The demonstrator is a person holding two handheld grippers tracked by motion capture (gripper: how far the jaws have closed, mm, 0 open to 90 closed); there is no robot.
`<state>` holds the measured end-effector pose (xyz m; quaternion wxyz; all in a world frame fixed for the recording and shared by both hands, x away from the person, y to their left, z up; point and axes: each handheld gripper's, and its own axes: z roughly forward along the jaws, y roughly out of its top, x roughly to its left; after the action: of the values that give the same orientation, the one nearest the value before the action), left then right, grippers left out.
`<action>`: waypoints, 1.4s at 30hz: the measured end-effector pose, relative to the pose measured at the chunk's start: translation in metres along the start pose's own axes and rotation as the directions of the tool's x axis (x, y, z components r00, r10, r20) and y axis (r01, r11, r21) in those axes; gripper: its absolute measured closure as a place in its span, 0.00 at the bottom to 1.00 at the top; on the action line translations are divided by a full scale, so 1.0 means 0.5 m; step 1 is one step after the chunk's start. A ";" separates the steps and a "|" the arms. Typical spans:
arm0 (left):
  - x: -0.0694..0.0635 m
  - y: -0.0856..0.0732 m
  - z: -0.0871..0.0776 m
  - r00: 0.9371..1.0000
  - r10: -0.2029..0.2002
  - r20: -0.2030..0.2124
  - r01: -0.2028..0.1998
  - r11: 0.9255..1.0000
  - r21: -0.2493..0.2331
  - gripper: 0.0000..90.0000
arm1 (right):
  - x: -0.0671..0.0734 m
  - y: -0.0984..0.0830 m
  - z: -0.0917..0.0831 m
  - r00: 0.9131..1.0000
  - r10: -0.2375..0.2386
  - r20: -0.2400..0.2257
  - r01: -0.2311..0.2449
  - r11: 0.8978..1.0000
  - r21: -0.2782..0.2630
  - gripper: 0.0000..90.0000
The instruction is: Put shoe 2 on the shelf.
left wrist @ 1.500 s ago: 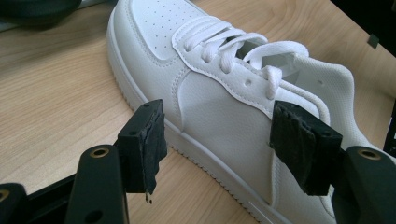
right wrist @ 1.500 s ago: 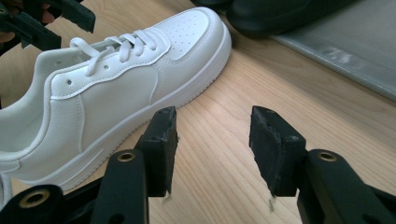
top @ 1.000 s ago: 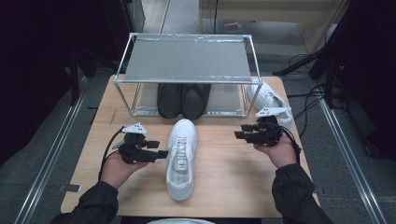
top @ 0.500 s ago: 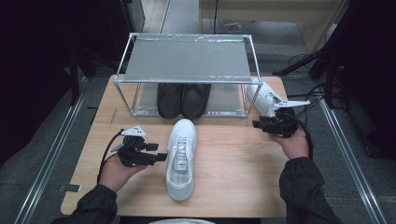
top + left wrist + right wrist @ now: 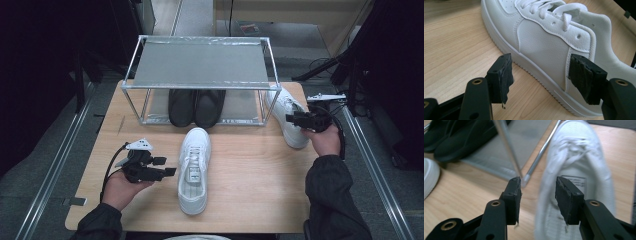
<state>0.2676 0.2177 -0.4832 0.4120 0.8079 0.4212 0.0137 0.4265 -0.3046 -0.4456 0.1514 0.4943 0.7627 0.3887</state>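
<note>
Sneakers are the items in hand. We record the centre sneaker point(image 5: 194, 169) lying along the 12-to-6 line of the table point(image 5: 260, 185), toe toward the rack point(image 5: 200, 65). Our left gripper point(image 5: 167, 166) sits at its 9 o'clock side, jaws wide and empty, just short of the heel quarter. The second sneaker point(image 5: 286, 116) lies at the rack's 3 o'clock corner, toe at 11 o'clock; a rack post hides part of it, and it is blurred in the right gripper view. Our right gripper point(image 5: 290, 119) hovers over its heel, jaws half open, just been closing, nothing clamped. Black shoes point(image 5: 196, 106) stand under the rack.
</note>
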 end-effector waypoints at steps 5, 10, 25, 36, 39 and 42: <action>-0.002 -0.004 -0.004 1.000 0.004 -0.009 -0.004 1.000 0.000 0.40 | -0.020 0.011 0.015 0.999 0.032 0.010 -0.032 0.999 0.004 0.64; -0.003 -0.007 -0.006 1.000 0.002 -0.014 -0.002 1.000 -0.001 0.40 | -0.029 0.018 0.042 0.999 0.053 0.012 -0.053 0.998 0.023 0.66; -0.002 -0.009 -0.009 1.000 -0.001 -0.020 0.001 1.000 0.000 0.40 | -0.017 0.022 0.084 0.999 0.041 0.007 -0.041 0.995 0.088 0.89; 0.005 -0.010 -0.012 1.000 -0.014 -0.023 0.014 1.000 -0.003 0.40 | -0.037 0.027 0.046 0.995 0.095 0.012 -0.096 0.995 0.039 0.90; 0.004 -0.009 -0.012 1.000 -0.009 -0.021 0.009 1.000 -0.005 0.40 | -0.039 0.030 0.033 0.995 0.103 0.015 -0.103 0.994 0.018 0.90; 0.003 -0.008 -0.011 1.000 -0.007 -0.018 0.007 1.000 -0.005 0.40 | -0.039 0.029 0.019 0.994 0.108 0.029 -0.109 0.994 0.020 0.90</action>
<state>0.2638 0.2236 -0.4826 0.4101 0.8053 0.4276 0.0206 0.4509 -0.3142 -0.4440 0.1353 0.5418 0.7367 0.3814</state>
